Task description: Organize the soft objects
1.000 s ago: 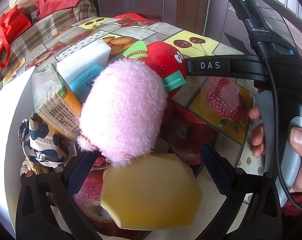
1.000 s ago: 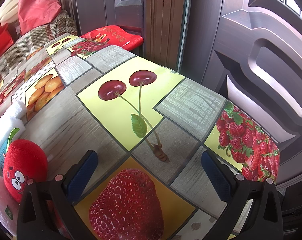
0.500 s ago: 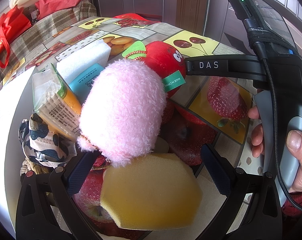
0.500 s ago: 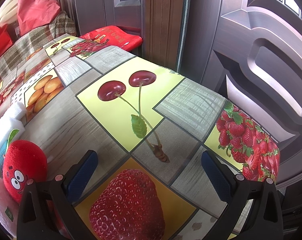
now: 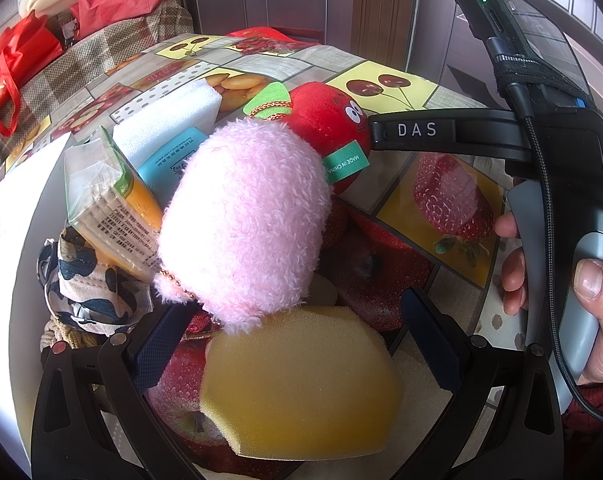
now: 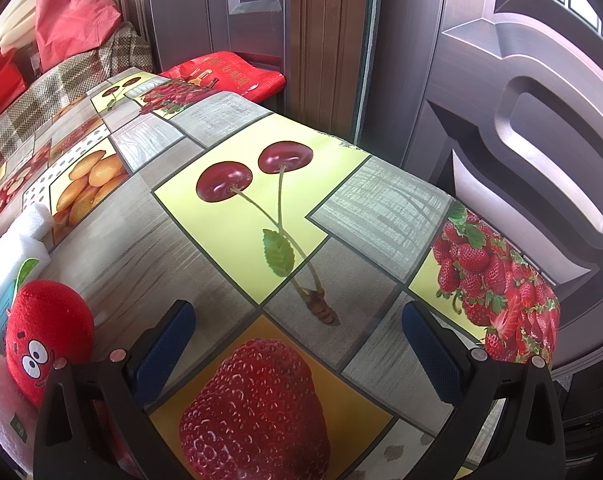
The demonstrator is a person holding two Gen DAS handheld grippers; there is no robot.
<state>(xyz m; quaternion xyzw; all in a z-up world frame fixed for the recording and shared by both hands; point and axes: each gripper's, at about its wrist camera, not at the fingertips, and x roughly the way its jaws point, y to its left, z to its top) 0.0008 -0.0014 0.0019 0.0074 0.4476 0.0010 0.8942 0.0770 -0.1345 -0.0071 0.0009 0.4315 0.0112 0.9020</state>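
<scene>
Fruit-printed oilcloth covers the surface (image 6: pixel 229 240), with dark panelled doors beyond its far edge. All the soft things sit crowded at the left end, probably gathered there so they can be sorted from one spot. Nearest the left gripper (image 5: pixel 297 344) lies a yellow sponge (image 5: pixel 301 384), between its wide-open jaws but not visibly touched by either pad. A pink plush (image 5: pixel 245 220) leans over the sponge's far edge, and behind it a red plush fruit (image 5: pixel 325 120) rests against the tip of the right gripper (image 6: pixel 297 344), which is held low over a printed strawberry, jaws spread and holding nothing. To the left are a tissue pack (image 5: pixel 113 208), a white foam block (image 5: pixel 169 116) and a patterned cloth (image 5: pixel 85 284). Judging by the framing, the sponge looks the likeliest first pick.
</scene>
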